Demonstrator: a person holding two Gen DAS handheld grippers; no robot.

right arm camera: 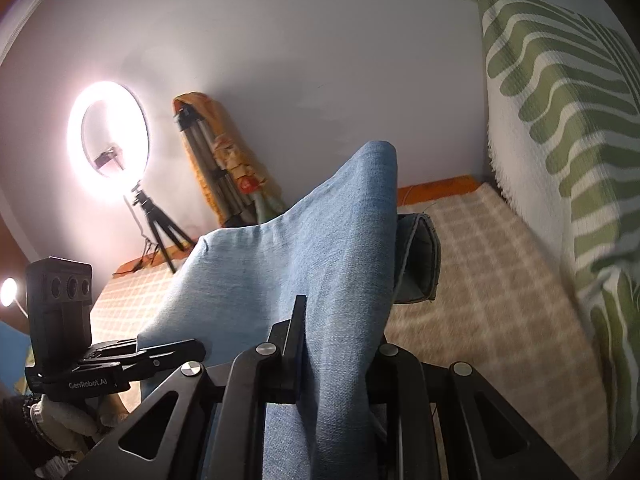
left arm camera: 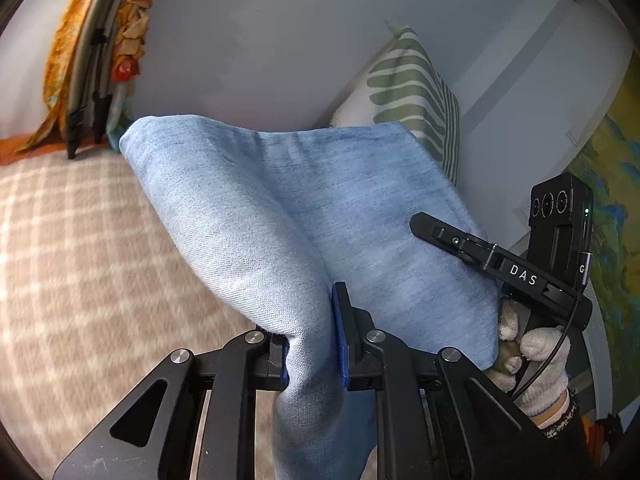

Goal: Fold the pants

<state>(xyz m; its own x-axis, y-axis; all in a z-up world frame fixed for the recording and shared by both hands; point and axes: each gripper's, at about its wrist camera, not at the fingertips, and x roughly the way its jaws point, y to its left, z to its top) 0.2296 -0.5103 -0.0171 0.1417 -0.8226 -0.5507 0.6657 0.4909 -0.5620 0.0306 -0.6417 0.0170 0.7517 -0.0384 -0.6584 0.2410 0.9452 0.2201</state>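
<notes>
Pants (left arm camera: 280, 208) pinched in both jaws, lifted above checked blanket (left arm camera: 80, 240)

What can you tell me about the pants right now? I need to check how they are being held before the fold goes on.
The pants are light blue denim-like fabric with a faint weave. They hang lifted and draped in soft folds above the checked beige cover. The left hand-held gripper pinches one bunched fold between its blue pads, and the right hand-held gripper clamps another. In the right wrist view a stitched hem curls open behind the raised cloth.
</notes>
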